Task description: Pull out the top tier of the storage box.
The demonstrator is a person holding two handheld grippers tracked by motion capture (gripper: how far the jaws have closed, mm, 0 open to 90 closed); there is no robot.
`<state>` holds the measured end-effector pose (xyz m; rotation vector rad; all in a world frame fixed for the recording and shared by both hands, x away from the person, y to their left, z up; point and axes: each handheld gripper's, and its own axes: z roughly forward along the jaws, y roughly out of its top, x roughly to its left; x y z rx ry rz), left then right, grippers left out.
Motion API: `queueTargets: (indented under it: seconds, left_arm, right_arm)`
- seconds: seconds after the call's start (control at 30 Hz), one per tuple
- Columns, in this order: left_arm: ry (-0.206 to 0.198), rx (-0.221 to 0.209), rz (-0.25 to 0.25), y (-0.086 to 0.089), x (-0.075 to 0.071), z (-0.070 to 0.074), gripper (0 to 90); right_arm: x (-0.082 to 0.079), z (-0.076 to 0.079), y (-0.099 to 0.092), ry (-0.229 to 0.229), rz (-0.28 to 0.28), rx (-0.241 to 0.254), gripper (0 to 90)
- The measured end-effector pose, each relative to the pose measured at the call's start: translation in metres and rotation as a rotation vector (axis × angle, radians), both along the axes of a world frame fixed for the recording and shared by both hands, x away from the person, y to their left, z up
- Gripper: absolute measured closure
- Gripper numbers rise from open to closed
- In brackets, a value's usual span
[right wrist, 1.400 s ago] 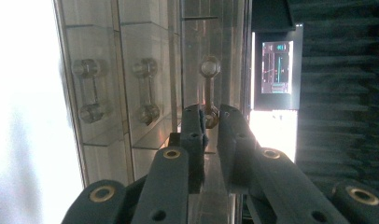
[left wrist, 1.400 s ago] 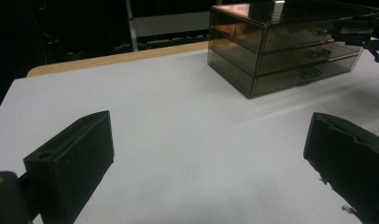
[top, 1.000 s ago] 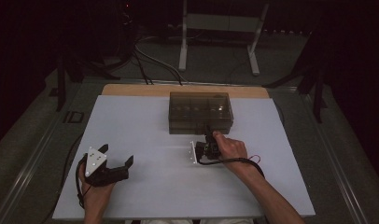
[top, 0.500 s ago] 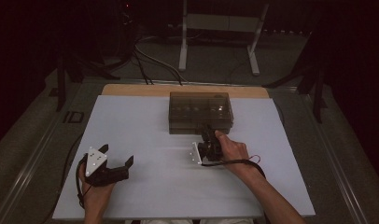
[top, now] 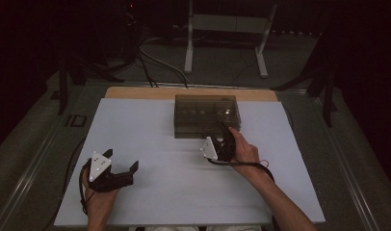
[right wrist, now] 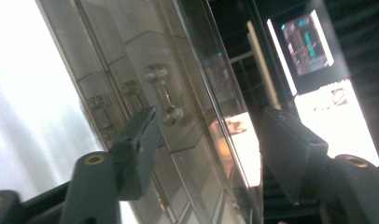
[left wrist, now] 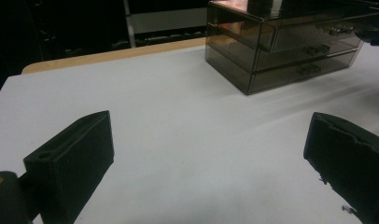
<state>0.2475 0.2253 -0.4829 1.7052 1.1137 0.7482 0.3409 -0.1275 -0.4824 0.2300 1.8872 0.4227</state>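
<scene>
So there's one smoky see-through drawer box (top: 206, 114) sitting on the white table top (top: 150, 134), toward the far edge and a bit right of center. Tinted brownish plastic, and from my left gripper view it's three drawers stacked, each with a little handle (left wrist: 309, 69) on the front. All three look pushed in.

My right gripper (top: 221, 144) is up against the box's front right corner, rolled onto its side. Its jaws are spread wide, one by the top drawer's metal handle (right wrist: 164, 95), the other out past the box's top edge, not clamping anything.

My left gripper (top: 120, 165) is parked on the table near the front left, well apart from the box, jaws wide open too, just bare table between them.
</scene>
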Motion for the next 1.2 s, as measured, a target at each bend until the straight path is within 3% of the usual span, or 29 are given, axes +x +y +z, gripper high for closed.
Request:
queueTargets:
  seconds: [0.1, 0.13, 0.17, 0.23, 0.37, 0.4, 0.47, 0.57, 0.7, 0.73, 0.8, 0.83, 1.0, 1.07, 1.1, 1.2]
  left_arm:
    - [0.0, 0.001, -0.001, 0.0, 0.0, 0.0, 3.2]
    - [0.0, 0.0, -0.001, 0.0, 0.0, 0.0, 3.2]
    - [0.0, 0.0, -0.001, 0.0, 0.0, 0.0, 3.2]
    - [0.0, 0.0, -0.001, 0.0, 0.0, 0.0, 3.2]
    - [0.002, 0.001, -0.002, 0.0, 0.0, 0.0, 3.2]
    - [0.002, 0.001, -0.002, 0.0, 0.0, 0.0, 3.2]
    - [0.002, 0.0, -0.001, 0.0, 0.0, 0.0, 3.2]
    - [0.002, 0.001, -0.003, 0.0, 0.0, 0.0, 3.2]
    - [0.003, 0.003, -0.003, 0.0, 0.0, 0.0, 3.2]
    - [0.002, 0.002, -0.002, 0.0, 0.0, 0.0, 3.2]
    - [0.002, 0.0, 0.001, 0.0, 0.0, 0.0, 3.2]
    - [0.001, -0.001, 0.002, 0.0, 0.0, 0.0, 3.2]
    - [0.003, 0.002, 0.0, 0.0, 0.0, 0.0, 3.2]
    - [0.005, 0.001, 0.001, 0.0, 0.0, 0.0, 3.2]
    - [0.007, 0.001, 0.0, -0.001, 0.0, -0.001, 3.2]
    - [0.008, 0.001, 0.0, -0.001, 0.001, -0.001, 3.2]
  right_arm:
    - [0.002, 0.004, -0.004, 0.032, -0.022, 0.062, 33.7]
    - [0.004, 0.007, -0.007, 0.057, -0.035, 0.106, 31.2]
    - [0.004, 0.007, -0.007, 0.057, -0.035, 0.106, 31.2]
    - [0.006, 0.012, -0.011, 0.093, -0.059, 0.178, 27.5]
    - [0.008, 0.016, -0.016, 0.126, -0.081, 0.234, 23.0]
    - [0.01, 0.018, -0.018, 0.147, -0.091, 0.273, 19.9]
    - [0.01, 0.02, -0.019, 0.157, -0.094, 0.292, 19.2]
    - [0.011, 0.024, -0.024, 0.206, -0.1, 0.386, 15.0]
    - [0.013, 0.027, -0.029, 0.253, -0.106, 0.472, 11.8]
    - [0.013, 0.027, -0.029, 0.253, -0.106, 0.472, 11.8]
    - [0.014, 0.028, -0.035, 0.292, -0.106, 0.546, 8.5]
    - [0.014, 0.028, -0.035, 0.292, -0.106, 0.546, 8.5]
    - [0.017, 0.034, -0.048, 0.366, -0.105, 0.665, 3.4]
    - [0.017, 0.035, -0.051, 0.376, -0.101, 0.687, 2.8]
    - [0.018, 0.037, -0.058, 0.395, -0.102, 0.739, 2.8]
    - [0.018, 0.039, -0.063, 0.407, -0.104, 0.775, 2.8]
